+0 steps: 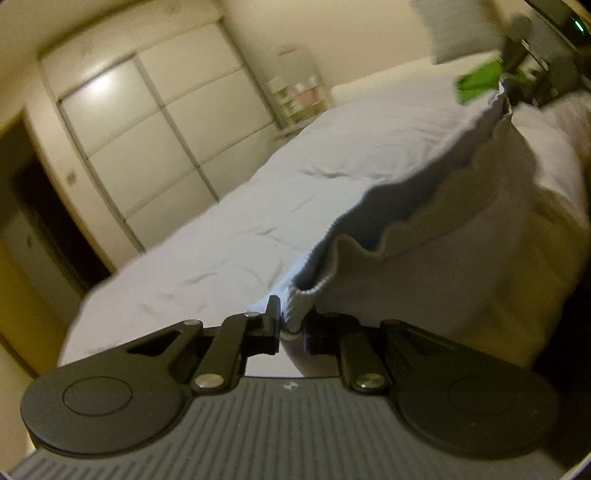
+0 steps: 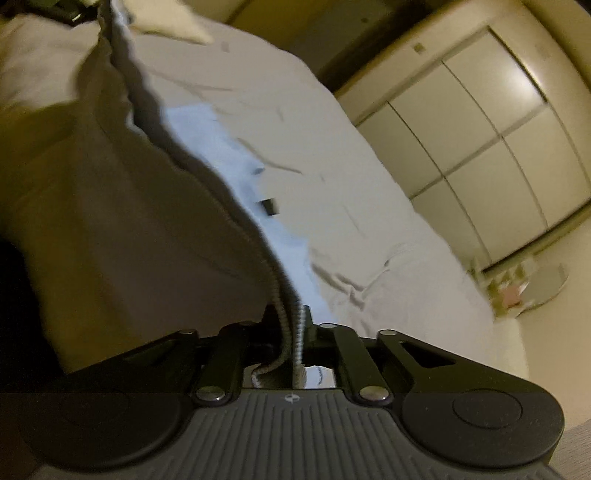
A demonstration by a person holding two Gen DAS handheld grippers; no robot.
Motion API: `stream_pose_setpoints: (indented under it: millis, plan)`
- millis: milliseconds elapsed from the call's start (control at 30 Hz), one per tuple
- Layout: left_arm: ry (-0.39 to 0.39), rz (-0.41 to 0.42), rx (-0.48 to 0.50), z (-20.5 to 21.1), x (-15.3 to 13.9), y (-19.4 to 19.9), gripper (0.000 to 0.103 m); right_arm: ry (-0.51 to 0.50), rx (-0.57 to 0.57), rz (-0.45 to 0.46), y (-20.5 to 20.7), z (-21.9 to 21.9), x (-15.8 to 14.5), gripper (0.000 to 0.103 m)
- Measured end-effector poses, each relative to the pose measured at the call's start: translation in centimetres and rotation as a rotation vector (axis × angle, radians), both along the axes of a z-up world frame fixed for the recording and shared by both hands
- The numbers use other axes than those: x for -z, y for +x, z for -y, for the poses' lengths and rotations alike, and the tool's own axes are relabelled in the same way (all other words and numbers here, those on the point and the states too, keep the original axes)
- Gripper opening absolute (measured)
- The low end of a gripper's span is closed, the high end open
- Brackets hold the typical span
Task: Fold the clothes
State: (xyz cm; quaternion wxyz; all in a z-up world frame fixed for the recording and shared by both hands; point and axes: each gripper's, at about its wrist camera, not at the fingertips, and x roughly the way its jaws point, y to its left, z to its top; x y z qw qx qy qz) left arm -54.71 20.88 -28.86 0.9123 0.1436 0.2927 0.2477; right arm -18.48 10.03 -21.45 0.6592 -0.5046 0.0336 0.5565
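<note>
A grey garment (image 1: pixel 461 206) with a ribbed hem hangs stretched in the air between both grippers, above a bed. My left gripper (image 1: pixel 292 325) is shut on one corner of the ribbed hem. In the left wrist view the right gripper (image 1: pixel 517 88) shows at the top right, holding the far end of the hem. In the right wrist view my right gripper (image 2: pixel 291 325) is shut on the ribbed hem of the same garment (image 2: pixel 129 221), which drapes down to the left. The lower part of the garment is hidden in shadow.
The bed (image 1: pixel 258 206) with a wrinkled white cover (image 2: pixel 332 166) fills the middle. A green cloth (image 1: pixel 476 83) lies near a pillow (image 1: pixel 458 29). A white sliding wardrobe (image 1: pixel 147 122) and a small shelf (image 1: pixel 295 96) stand past the bed.
</note>
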Motion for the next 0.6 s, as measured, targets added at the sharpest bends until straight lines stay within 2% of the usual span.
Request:
stream_pose_setpoints:
  millis: [33,67,100,167,233,300,400,500,600]
  plan:
    - [-0.044,0.004,-0.034,-2.1,-0.1,1.6,0.014,0.013,0.031,-0.034,1.8,-2.2,0.3,0.031]
    - [-0.105,0.011,-0.09,-4.4,0.2,3.2,0.015,0.022,0.082,-0.08,3.8,-3.9,0.9,0.051]
    - [-0.185,0.01,-0.145,-6.9,0.7,4.7,0.017,0.03,0.133,-0.126,5.7,-5.6,1.4,0.057]
    - [-0.347,0.007,-0.236,-11.2,1.9,6.7,0.023,0.047,0.247,-0.241,9.3,-8.0,2.6,0.058]
    - [-0.499,0.041,-0.294,-14.4,3.1,7.1,0.021,0.076,0.365,-0.431,13.1,-8.5,3.5,0.058]
    - [-0.586,0.064,-0.306,-16.0,4.0,6.8,0.023,0.103,0.42,-0.673,16.0,-7.3,4.3,0.058]
    - [-0.695,0.089,-0.313,-17.4,5.3,6.1,0.032,0.116,0.477,-0.936,18.8,-5.0,5.8,0.059]
    - [-0.783,0.116,-0.313,-18.5,6.2,5.7,0.035,0.121,0.495,-1.073,19.8,-3.7,6.8,0.058]
    - [-0.823,0.128,-0.311,-19.2,6.9,5.9,0.037,0.094,0.502,-1.094,19.5,-3.1,7.7,0.055]
